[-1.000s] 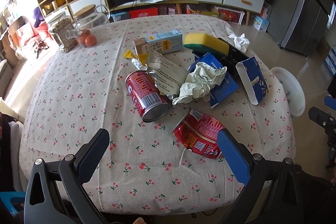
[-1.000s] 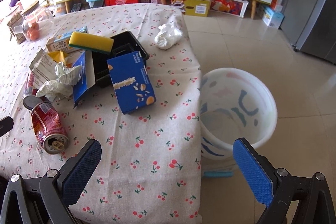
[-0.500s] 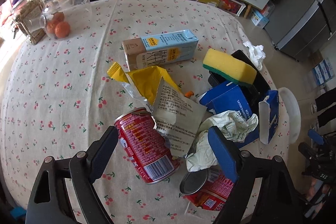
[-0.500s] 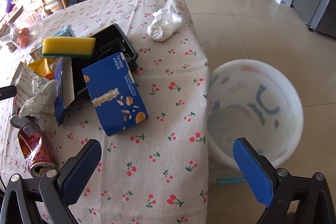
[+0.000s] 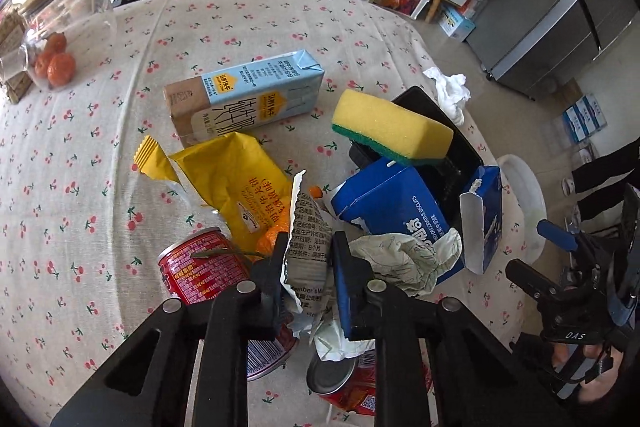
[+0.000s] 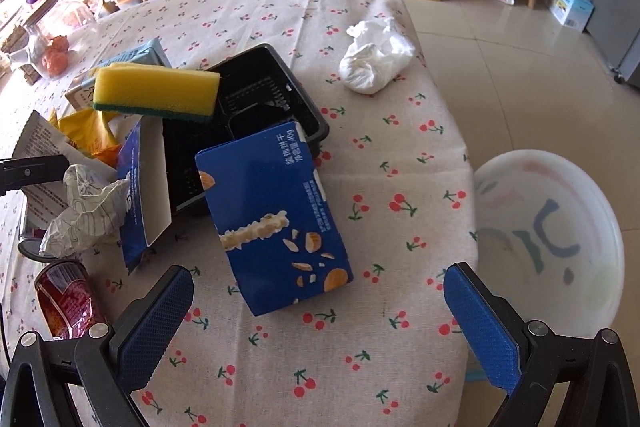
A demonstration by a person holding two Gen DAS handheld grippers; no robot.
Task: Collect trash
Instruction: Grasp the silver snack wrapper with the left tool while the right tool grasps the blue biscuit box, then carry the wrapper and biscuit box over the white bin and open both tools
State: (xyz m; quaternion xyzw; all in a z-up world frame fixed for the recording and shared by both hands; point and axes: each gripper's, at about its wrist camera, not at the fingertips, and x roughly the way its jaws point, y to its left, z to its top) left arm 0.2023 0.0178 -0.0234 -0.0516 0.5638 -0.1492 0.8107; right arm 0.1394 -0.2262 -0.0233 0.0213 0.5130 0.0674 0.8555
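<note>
My left gripper is closing, and its pads press on a torn grey printed wrapper in the litter pile. Beside it lie a red can, a yellow packet, crumpled paper and a flattened red can. My right gripper stands open above the table's right edge, just in front of a blue biscuit box, with nothing between its fingers. A white bin stands on the floor right of the table.
A milk carton, a yellow sponge on a black tray and a white tissue wad also lie on the cherry-print cloth. A glass jar with oranges stands far left. Shelves and drawers line the back wall.
My left gripper moved forward over the pile, tipped down and closed from wide open onto the printed wrapper. My right gripper sank and shifted forward along the table's edge, still open.
</note>
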